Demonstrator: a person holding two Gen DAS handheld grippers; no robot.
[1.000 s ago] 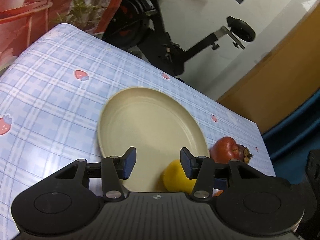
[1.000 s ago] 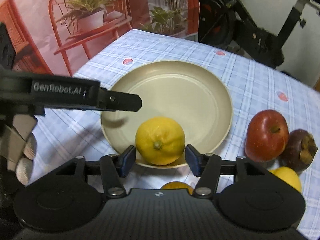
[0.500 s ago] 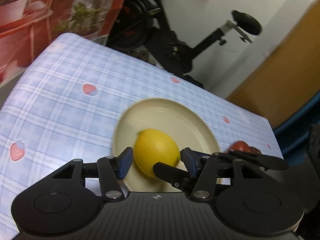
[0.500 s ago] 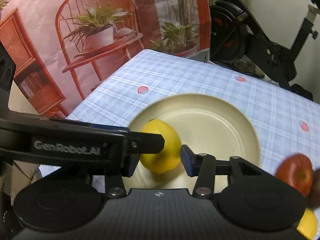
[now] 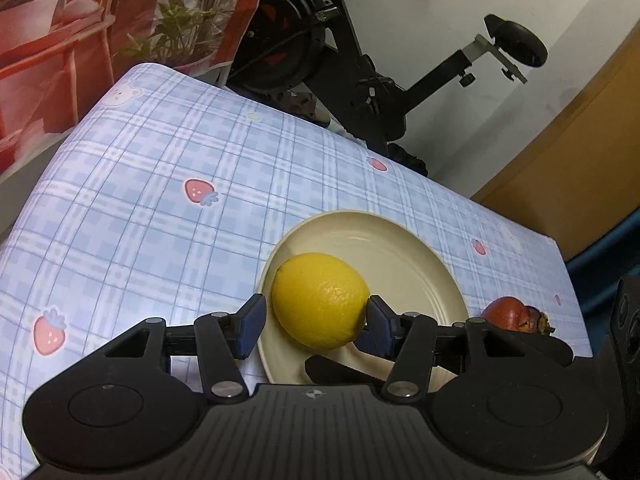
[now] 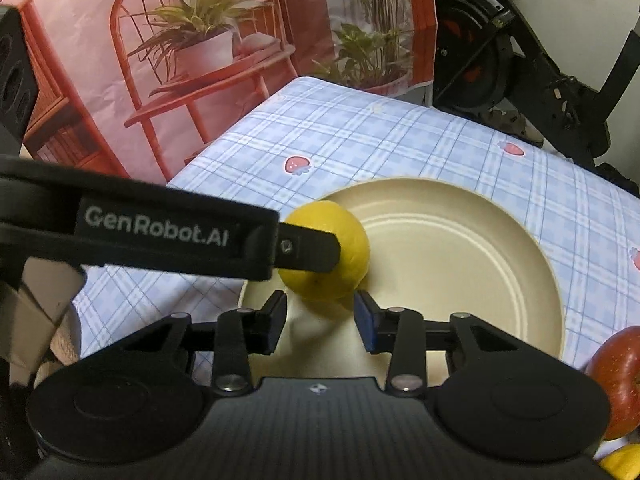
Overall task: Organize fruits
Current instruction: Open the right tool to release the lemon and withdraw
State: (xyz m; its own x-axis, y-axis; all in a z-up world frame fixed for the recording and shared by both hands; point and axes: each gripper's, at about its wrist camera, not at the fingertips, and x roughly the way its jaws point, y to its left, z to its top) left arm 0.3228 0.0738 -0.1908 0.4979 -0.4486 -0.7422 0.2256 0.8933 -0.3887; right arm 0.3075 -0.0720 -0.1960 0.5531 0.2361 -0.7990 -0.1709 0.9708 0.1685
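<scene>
Both grippers tilt down over the blue plaid strawberry-print tablecloth [image 5: 168, 184]. The left gripper [image 5: 314, 324] has its jaws around the round yellow lemon [image 5: 320, 300], which sits at the near-left edge of the cream round plate [image 5: 420, 248]; whether both pads press it, can't tell. The right gripper [image 6: 320, 316] sits just behind the lemon, gripping nothing, jaws just closing in. Red apple [image 6: 616, 376] is off to the plate's right.

A black exercise bike [image 5: 360, 76] stands beyond the checked tablecloth [image 5: 160, 200].
</scene>
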